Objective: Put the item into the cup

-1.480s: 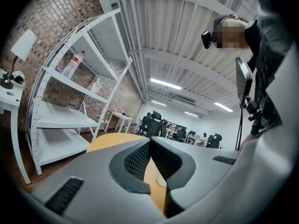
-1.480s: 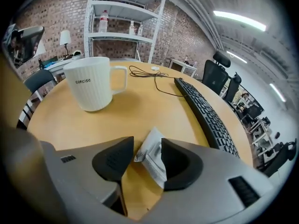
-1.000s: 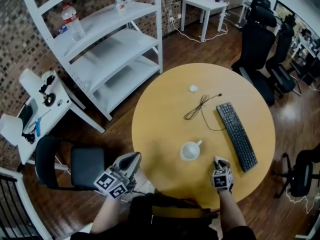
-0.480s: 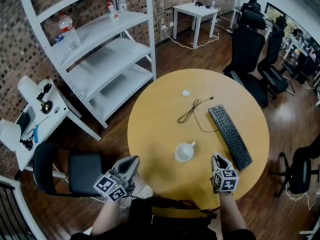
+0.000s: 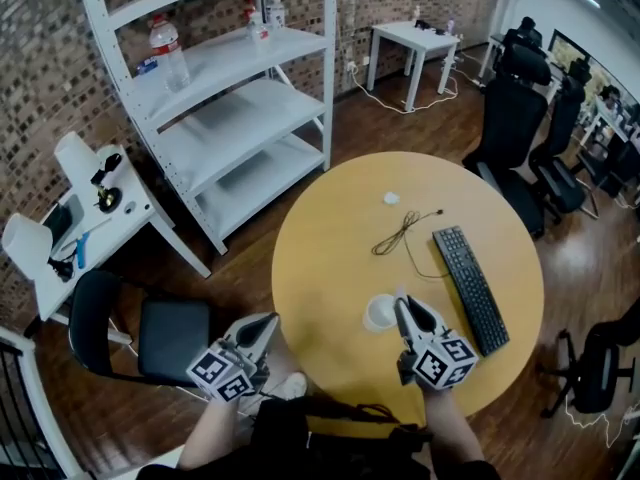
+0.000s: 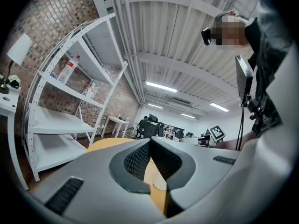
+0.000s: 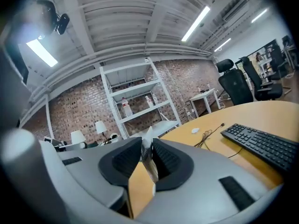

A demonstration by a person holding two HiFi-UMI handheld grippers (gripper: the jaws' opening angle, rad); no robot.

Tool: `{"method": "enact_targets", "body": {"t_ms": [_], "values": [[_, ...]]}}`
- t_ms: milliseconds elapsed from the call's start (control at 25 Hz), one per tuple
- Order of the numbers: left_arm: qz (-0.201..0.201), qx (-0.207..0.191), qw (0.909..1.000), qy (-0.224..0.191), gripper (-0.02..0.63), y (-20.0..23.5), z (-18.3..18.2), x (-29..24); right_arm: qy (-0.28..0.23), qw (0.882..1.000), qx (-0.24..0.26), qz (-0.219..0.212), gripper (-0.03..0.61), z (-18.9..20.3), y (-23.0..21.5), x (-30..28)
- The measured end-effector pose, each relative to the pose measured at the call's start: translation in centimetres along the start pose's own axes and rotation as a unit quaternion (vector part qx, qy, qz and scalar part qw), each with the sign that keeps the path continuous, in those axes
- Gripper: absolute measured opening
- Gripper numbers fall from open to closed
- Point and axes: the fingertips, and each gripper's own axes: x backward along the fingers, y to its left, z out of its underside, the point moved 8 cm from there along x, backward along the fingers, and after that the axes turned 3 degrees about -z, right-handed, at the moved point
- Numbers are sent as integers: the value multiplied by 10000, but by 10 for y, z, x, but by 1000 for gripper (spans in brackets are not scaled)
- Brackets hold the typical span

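Observation:
A white cup [image 5: 379, 313] stands on the round wooden table [image 5: 330, 268], near its front. My right gripper [image 5: 404, 311] hangs just right of the cup, its tips at the rim. In the right gripper view its pads press on a thin pale item [image 7: 148, 160], a flat silvery-white sliver that sticks out past the fingertips. My left gripper [image 5: 262, 330] hovers off the table's front left edge, jaws together with nothing between them. The cup's inside is partly hidden by the right gripper.
A black keyboard [image 5: 472, 288] lies right of the cup, with a dark coiled cable [image 5: 400, 233] and a small white object [image 5: 390, 199] farther back. A white shelf unit [image 5: 230, 98] stands at the back left. A black chair [image 5: 150, 333] sits left of the table.
My right gripper has moved left and forward from the table's near right edge to beside the cup. The left gripper has stayed in place.

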Motion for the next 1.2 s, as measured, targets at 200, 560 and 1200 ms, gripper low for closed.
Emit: {"method": "enact_targets", "body": {"t_ms": [200,560,1200], "values": [[-228,-33,9997,-31,-5,7,-4,22,108,9997,-187,-80,76,30,-9,-16],[-403,-90,9991,26,-5,13,-7,38,459,9985,-178,220,143,63,-29,-26],[352,-262,9990,23,-5,-3,-12,-34,-960,9890,709,874,105,-14,-36,77]]}}
